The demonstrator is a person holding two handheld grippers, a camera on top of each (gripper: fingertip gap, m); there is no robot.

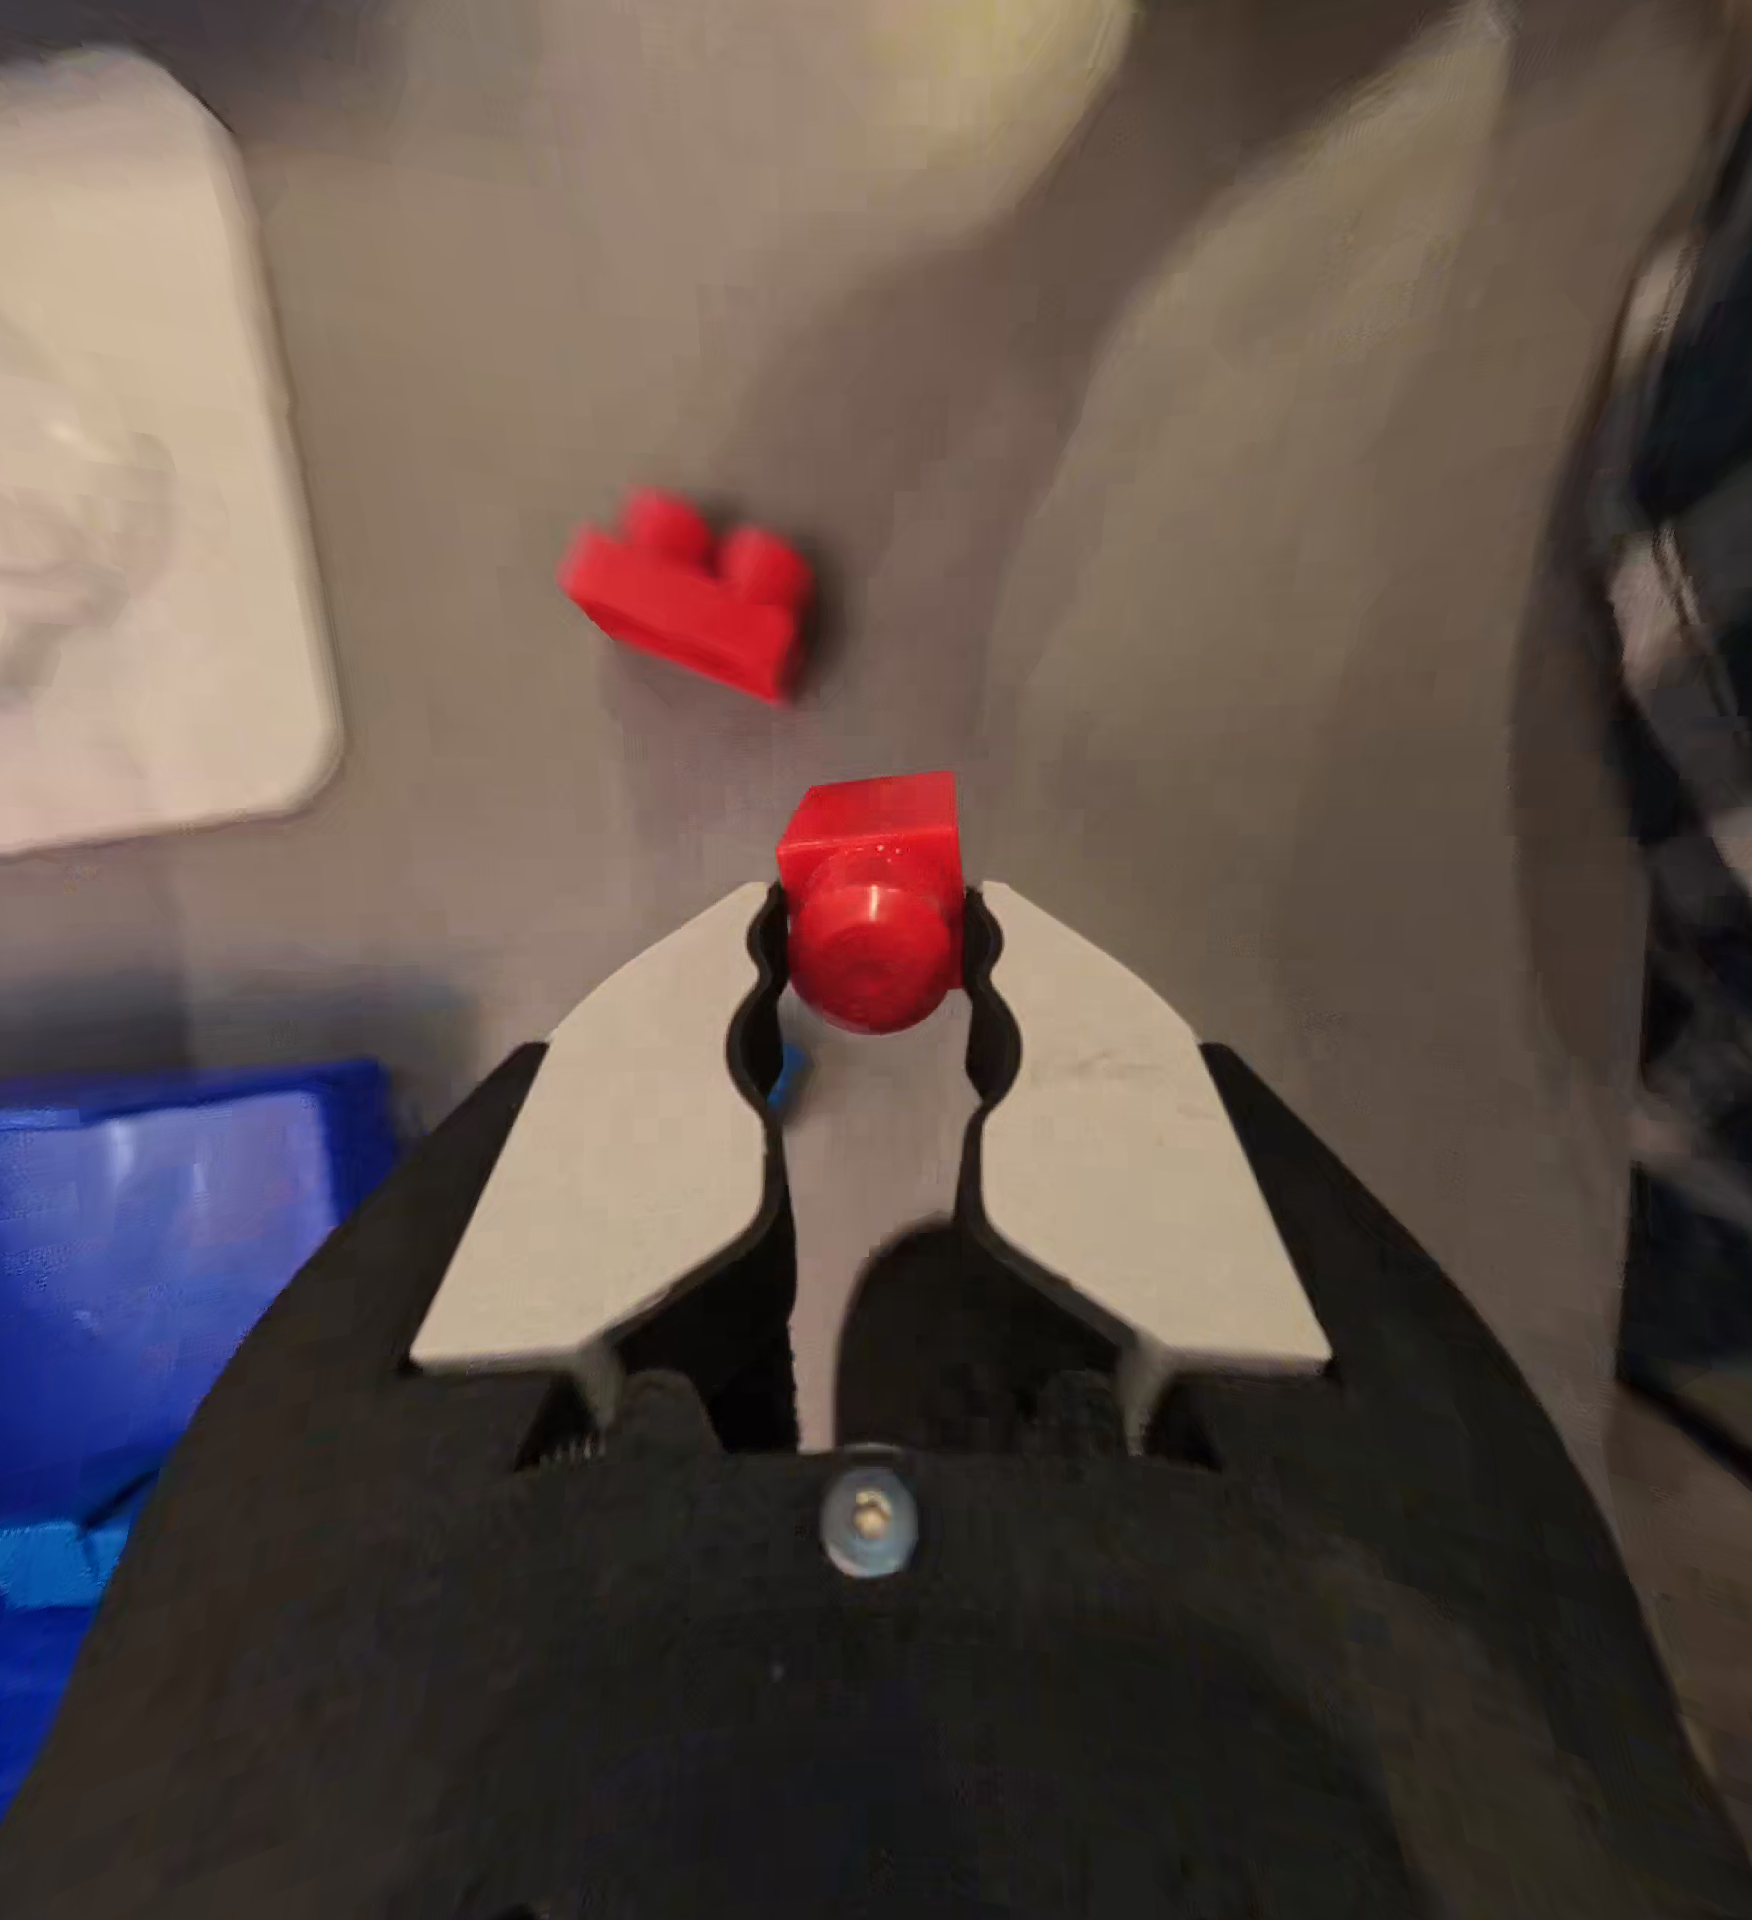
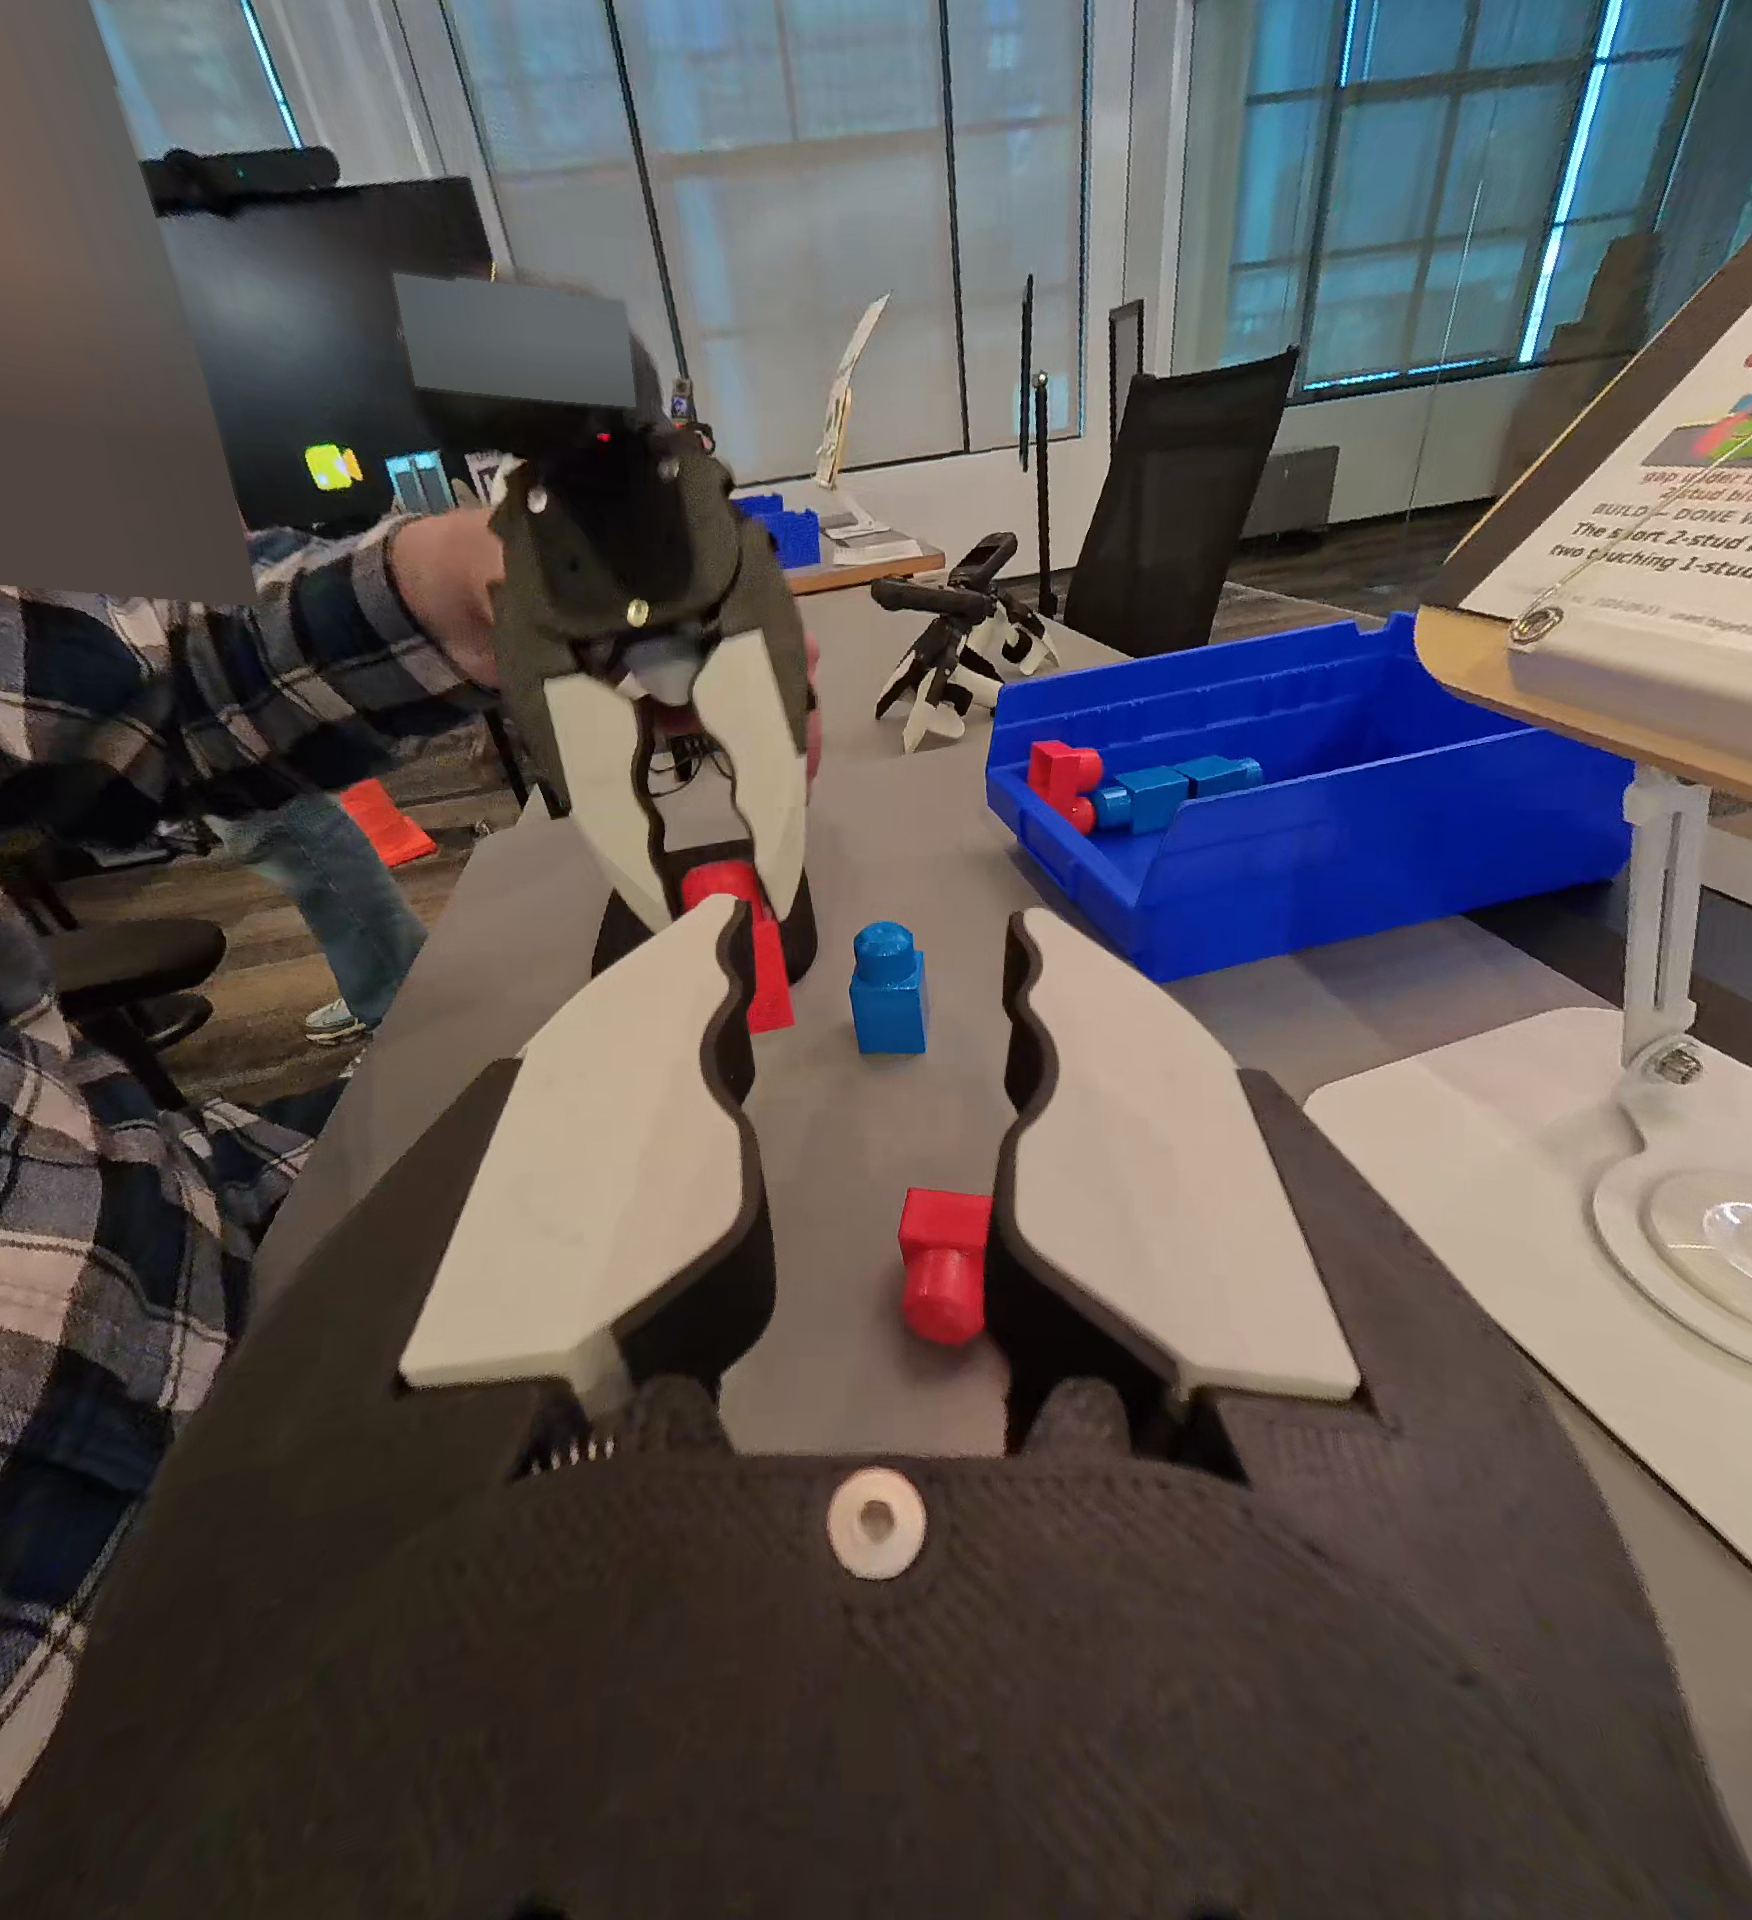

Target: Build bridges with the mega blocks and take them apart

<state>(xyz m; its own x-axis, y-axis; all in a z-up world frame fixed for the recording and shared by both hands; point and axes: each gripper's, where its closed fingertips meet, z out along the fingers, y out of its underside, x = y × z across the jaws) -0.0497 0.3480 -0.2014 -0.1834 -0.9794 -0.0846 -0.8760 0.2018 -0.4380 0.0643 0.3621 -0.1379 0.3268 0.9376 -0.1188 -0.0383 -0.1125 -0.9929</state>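
Placement of a pier looks to be the step in hand. Left hand-held gripper (image 1: 877,935) pinches a red one-stud block (image 1: 872,894), just left of the upright blue block (image 2: 887,992) on the table (image 2: 955,831). Right hand-held gripper (image 2: 872,966) is wide open around nothing. Next, I judge, the red block must stand touching the blue.

Black office chair (image 2: 1178,499) by windows (image 2: 851,208) — clear dish (image 2: 1745,1242) on white board (image 2: 1474,1247).
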